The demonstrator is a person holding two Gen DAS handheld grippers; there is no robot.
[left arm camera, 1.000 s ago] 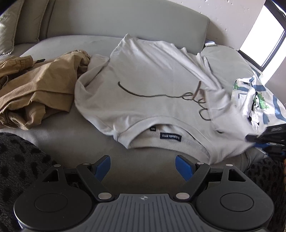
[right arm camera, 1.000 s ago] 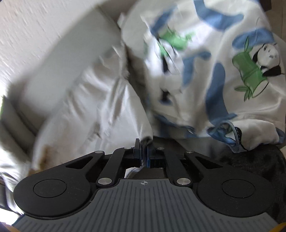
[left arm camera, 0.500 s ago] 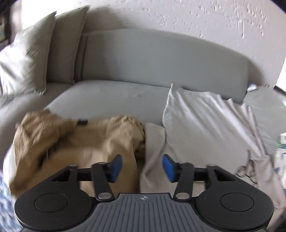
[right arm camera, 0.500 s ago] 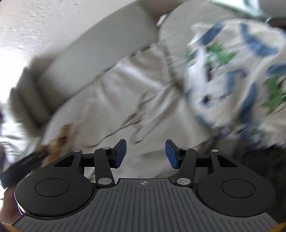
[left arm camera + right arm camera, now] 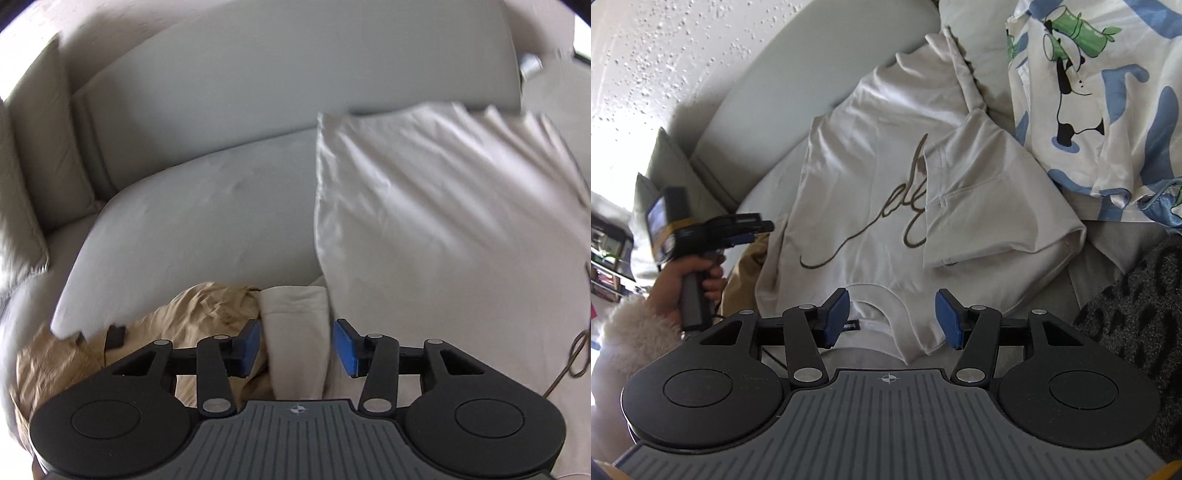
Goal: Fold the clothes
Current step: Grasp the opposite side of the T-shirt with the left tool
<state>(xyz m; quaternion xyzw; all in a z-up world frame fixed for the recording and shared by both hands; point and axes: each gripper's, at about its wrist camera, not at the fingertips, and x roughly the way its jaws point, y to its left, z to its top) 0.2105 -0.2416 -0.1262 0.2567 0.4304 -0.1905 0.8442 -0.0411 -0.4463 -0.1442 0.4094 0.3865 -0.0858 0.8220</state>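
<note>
sofa (image 5: 207, 221): grey, curving under a rough white wall (image 5: 665, 55) | cushions (image 5: 33, 155) leaning at its left end | daylight glaring in from the left

Home living room: grey sofa (image 5: 229, 221) with cushions (image 5: 22, 206), textured white wall (image 5: 665, 55), laundry strewn on seat.

A grey sofa (image 5: 207, 221) bears a cream T-shirt (image 5: 871, 177), tan garment (image 5: 192, 321) and panda-print cloth (image 5: 1108, 92).
</note>
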